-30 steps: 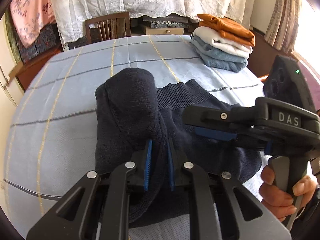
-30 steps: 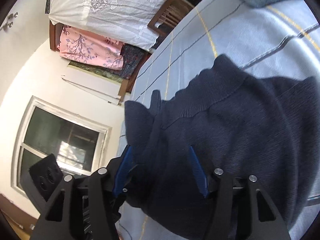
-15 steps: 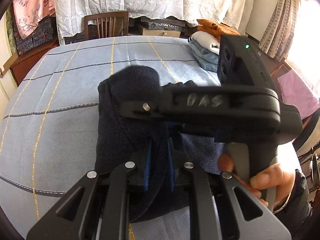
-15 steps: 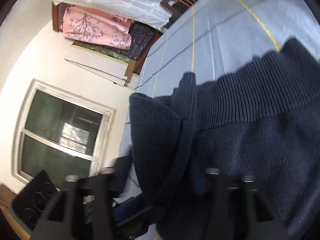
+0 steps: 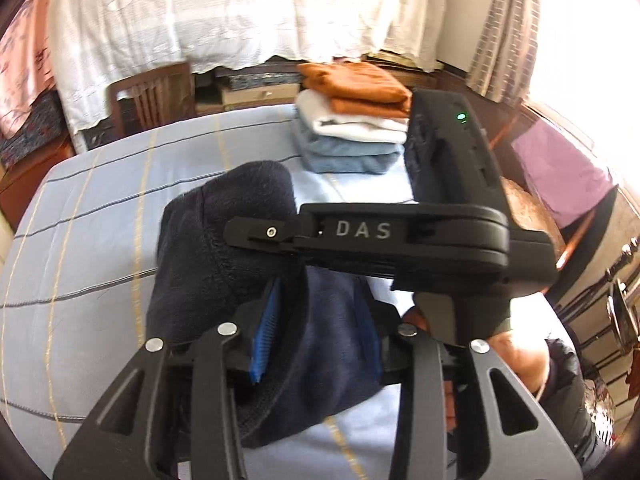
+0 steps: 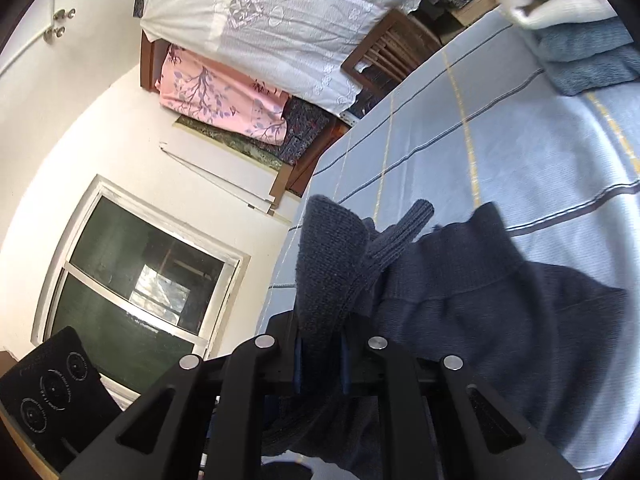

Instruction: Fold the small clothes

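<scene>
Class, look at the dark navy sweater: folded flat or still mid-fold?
Mid-fold. The navy sweater lies bunched, one fold lifted off the table in the right tongs.

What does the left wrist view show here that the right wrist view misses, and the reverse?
Only the left wrist view shows the right tool's outside, marked DAS, and the hand holding it. Only the right wrist view shows the window and the right tool shut on a fold. Both show the navy sweater, folded stack, chair and blue tablecloth.
</scene>
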The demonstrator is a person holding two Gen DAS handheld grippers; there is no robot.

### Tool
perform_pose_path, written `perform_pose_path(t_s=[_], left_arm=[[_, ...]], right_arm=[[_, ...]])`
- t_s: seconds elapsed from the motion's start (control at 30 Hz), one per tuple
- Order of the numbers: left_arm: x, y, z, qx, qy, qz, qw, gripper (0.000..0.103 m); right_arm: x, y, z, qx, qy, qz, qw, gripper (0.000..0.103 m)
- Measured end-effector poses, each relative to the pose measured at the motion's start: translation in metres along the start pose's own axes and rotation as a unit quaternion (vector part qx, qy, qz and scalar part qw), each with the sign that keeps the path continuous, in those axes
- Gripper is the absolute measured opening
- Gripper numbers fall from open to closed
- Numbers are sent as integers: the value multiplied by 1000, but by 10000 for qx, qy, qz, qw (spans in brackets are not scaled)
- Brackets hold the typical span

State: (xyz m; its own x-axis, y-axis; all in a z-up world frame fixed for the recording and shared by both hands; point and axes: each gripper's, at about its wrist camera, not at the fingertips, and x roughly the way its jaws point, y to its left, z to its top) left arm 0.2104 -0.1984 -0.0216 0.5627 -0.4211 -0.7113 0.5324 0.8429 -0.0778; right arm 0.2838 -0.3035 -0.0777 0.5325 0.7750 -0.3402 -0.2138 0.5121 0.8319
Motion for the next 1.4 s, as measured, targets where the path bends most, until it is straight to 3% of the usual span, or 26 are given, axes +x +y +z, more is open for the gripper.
perform_pose_path(t_s=[0.17, 0.23, 0.3, 0.33, 0.4, 0.57, 0.67, 0.7, 0.8, 0.9, 0.97, 1.0, 1.07, 1.13, 1.23, 1.27, 1.3, 1.33, 1.4], left_arm=[[-17, -1, 1, -237, 37, -859, 9960, 39], [-23, 1, -2, -294, -21, -900, 9955, 51], [-28, 10, -5, -408, -83, -935, 9947, 55], [-28, 12, -6, -419, -93, -899, 9950, 56], [-26, 23, -10, -499, -175, -347, 9980, 70], [7, 39, -28, -477, 227, 328, 9981, 70], [30, 32, -44, -160, 430, 646, 9969, 77], [35, 27, -50, 14, 448, 806, 9957, 78], [43, 16, -67, 516, 328, 1419, 9880, 88], [43, 24, -69, 374, 346, 1294, 9903, 90], [37, 36, -65, -25, 419, 1055, 9935, 87], [30, 41, -63, -222, 386, 846, 9954, 79], [20, 42, -55, -317, 261, 782, 9961, 76], [15, 38, -49, -168, 98, 993, 9949, 76], [25, 38, -50, -66, 181, 1202, 9926, 77], [30, 42, -53, -100, 269, 1157, 9929, 80], [35, 45, -56, -112, 316, 1155, 9927, 86], [38, 48, -59, -96, 322, 1154, 9927, 89], [44, 52, -64, -107, 341, 1179, 9924, 95]], right_arm=[[-28, -19, -1, 19, -60, -189, 9998, 14], [-35, -29, -5, 64, -68, -303, 9995, 14], [-43, -42, -5, 162, -115, -440, 9988, 14], [-47, -50, -5, 214, -110, -466, 9986, 14], [-52, -60, -6, 261, -153, -610, 9977, 14], [-62, -83, -10, 394, -150, -868, 9953, 14], [-49, -92, -12, 250, 195, -1170, 9926, 22], [-46, -95, -13, 229, 188, -1415, 9895, 24], [-53, -92, -13, 136, 87, -1585, 9872, 29], [-82, -78, -15, -78, -575, -2118, 9756, 32], [-94, -61, -23, -386, -802, -2060, 9745, 28], [-99, -48, -34, -601, -797, -1831, 9780, 22], [-99, -24, -57, -1022, -663, -1536, 9806, 19], [-96, -6, -78, -1406, -488, -1437, 9784, 16], [-78, 11, -101, -1795, -162, -1739, 9681, 16], [-74, 10, -104, -1800, -71, -1926, 9646, 12], [-69, -3, -108, -1705, 104, -2222, 9599, 0], [-66, -16, -111, -1596, 262, -2329, 9590, 0], [-66, -37, -119, -1397, 389, -2052, 9679, 0]])
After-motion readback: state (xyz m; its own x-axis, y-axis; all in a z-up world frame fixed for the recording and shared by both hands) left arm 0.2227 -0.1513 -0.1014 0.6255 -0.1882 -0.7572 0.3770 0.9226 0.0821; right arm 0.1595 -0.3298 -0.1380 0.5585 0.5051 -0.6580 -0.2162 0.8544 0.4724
